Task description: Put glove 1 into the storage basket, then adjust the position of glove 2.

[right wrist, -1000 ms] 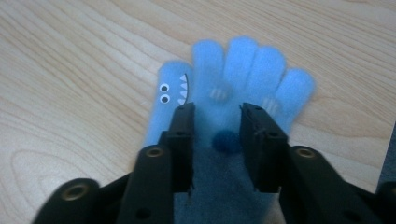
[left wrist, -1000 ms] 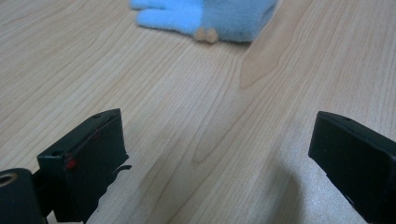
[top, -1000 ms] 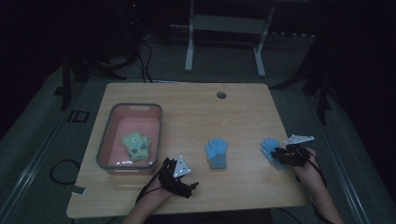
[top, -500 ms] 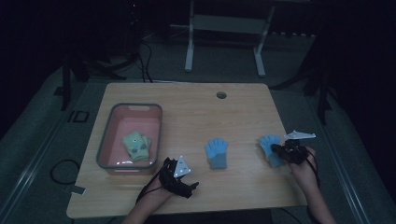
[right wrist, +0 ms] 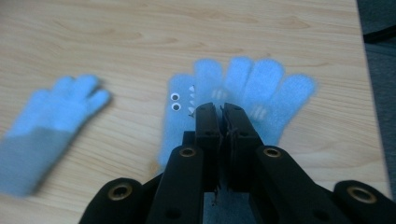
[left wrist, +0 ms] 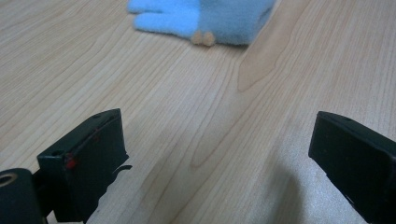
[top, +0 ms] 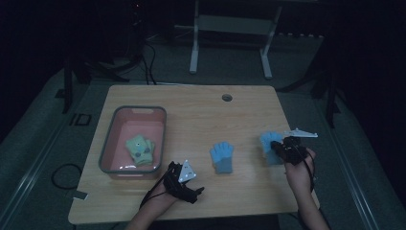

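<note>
We see the right gripper (top: 276, 144) at the right side of the table (top: 191, 105), with its jaws pressed together on the blue glove with googly eyes (right wrist: 243, 93). In the right gripper view the two black jaws meet over the palm of this glove and pinch a small fold of its fabric between them — the fingers of the glove spread out beyond the jaw tips, and the eyes sit just to the left of them. They have just been closing, with the glove between them.

The second blue glove (top: 222, 156) lies flat near the middle of the table, well apart from the first one, with its grey cuff toward the person.

The left gripper (top: 197, 190) rests low at the near edge of the table, its jaws wide apart with bare wood between them — in its own view the second glove lies farther ahead, not touching them.

A pink bin (top: 115, 129) stands at the left and holds a greenish glove (top: 140, 151).
</note>
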`<action>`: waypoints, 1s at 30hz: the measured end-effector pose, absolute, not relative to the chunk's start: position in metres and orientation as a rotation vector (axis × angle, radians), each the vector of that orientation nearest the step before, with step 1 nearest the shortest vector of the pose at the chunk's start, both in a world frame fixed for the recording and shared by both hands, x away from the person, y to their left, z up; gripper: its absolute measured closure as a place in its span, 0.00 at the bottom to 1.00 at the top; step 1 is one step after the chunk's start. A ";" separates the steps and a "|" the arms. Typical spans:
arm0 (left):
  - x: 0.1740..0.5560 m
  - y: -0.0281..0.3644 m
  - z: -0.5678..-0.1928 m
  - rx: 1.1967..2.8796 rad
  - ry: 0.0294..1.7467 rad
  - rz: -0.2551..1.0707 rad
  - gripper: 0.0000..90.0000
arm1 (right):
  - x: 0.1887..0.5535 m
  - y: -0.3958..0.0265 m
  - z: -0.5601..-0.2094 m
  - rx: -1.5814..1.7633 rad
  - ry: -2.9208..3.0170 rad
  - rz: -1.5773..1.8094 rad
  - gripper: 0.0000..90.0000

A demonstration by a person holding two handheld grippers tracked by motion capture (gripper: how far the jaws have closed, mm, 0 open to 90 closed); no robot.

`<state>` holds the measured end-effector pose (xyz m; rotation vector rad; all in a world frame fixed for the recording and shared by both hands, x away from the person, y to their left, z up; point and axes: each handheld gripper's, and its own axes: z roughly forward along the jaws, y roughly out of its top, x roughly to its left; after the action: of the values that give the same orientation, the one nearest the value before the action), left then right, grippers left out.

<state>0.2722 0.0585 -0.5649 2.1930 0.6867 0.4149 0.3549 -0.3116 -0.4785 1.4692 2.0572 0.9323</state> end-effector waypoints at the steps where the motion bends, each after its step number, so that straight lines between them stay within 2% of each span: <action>1: 0.272 0.058 -0.565 2.194 0.685 0.414 0.05 | 0.355 -0.309 -0.478 1.478 2.050 0.948 0.95; 12: 0.272 0.058 -0.565 2.199 0.677 0.415 0.05 | 0.366 -0.280 -0.488 1.468 2.089 0.942 0.95; 21: 0.271 0.058 -0.564 2.196 0.671 0.414 0.05 | 0.368 -0.275 -0.526 1.543 2.120 0.876 0.94; 30: 0.271 0.058 -0.564 2.201 0.669 0.413 0.05 | 0.370 -0.278 -0.540 1.558 2.145 0.846 0.81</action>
<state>0.2712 0.0584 -0.5644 2.2006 0.6693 0.4126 0.3696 -0.2782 -0.5399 1.5584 2.1450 0.8460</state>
